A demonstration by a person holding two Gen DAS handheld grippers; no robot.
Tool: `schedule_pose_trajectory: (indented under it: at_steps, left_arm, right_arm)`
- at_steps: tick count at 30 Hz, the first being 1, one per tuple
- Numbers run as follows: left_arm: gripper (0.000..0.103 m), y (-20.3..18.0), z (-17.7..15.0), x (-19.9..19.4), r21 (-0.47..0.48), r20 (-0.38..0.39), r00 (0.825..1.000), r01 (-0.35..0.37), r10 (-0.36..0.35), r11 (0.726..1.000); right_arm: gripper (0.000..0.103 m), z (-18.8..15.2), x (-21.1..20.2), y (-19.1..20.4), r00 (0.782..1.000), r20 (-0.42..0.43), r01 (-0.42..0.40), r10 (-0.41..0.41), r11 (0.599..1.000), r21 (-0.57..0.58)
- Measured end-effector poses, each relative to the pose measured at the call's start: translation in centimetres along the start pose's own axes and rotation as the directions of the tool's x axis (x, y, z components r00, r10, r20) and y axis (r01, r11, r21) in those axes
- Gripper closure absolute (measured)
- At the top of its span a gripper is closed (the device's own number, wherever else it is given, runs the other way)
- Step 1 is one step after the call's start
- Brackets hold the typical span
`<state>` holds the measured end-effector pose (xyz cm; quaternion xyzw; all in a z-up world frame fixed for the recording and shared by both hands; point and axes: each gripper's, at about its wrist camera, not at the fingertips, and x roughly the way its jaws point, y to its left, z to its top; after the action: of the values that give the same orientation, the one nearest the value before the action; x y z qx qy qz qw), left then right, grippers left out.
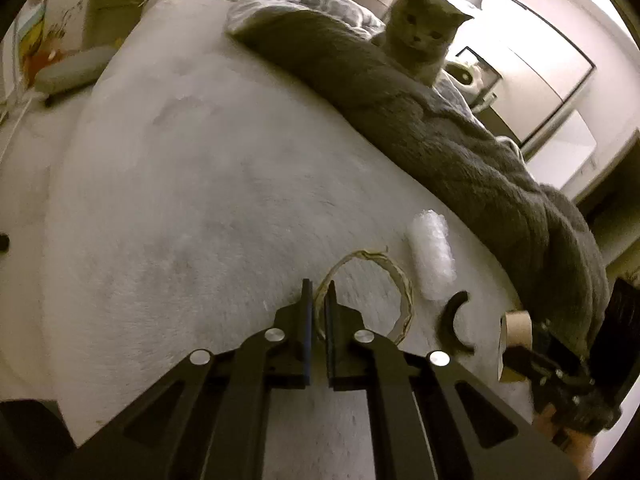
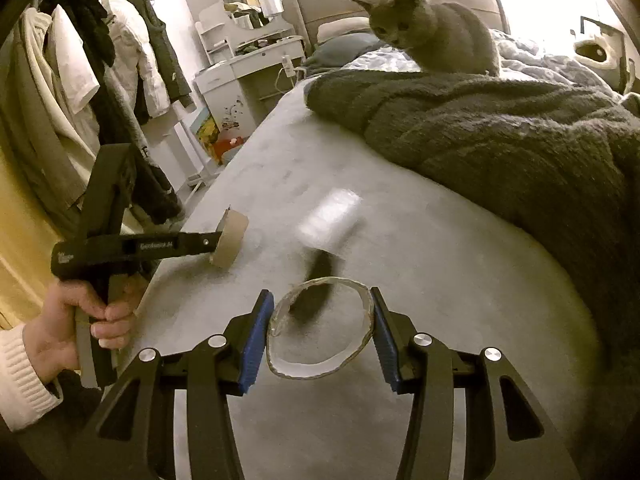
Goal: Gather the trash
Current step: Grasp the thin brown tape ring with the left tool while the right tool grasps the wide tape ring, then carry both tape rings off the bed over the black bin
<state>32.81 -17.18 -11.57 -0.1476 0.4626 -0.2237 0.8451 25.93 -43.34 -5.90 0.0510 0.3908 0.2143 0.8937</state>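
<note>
A thin cardboard tape ring [image 1: 366, 294] lies on the pale bed cover; in the left wrist view my gripper [image 1: 319, 288] is shut on its near-left rim. The same ring [image 2: 320, 330] sits between the blue pads of the open gripper [image 2: 320, 300] in the right wrist view. The other hand-held gripper [image 2: 218, 244] is shut on a brown tape roll core [image 2: 231, 242], which also shows at the right of the left wrist view [image 1: 516, 340]. A bubble wrap roll [image 1: 431, 258] lies beyond the ring, blurred in the right wrist view [image 2: 330, 222]. A dark curved plastic piece [image 1: 454, 320] lies beside it.
A grey cat [image 2: 432, 32] sits on a rumpled grey blanket [image 2: 500, 136] across the bed's far side. Clothes hang on a rack [image 2: 100, 80] at the left, with a white dressing table [image 2: 248, 60] behind. The bed edge runs along the left.
</note>
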Motion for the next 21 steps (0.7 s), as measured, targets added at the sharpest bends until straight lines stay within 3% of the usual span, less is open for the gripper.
schedule_pose_trajectory:
  at_steps: [21]
  left_arm:
    - [0.097,3.9,-0.5,-6.9,0.137,0.025,0.99,-0.142,0.14,0.98]
  right_arm:
    - [0.054,3.9,3.4,9.0,0.997,0.015,-0.076,0.078,0.992,-0.098]
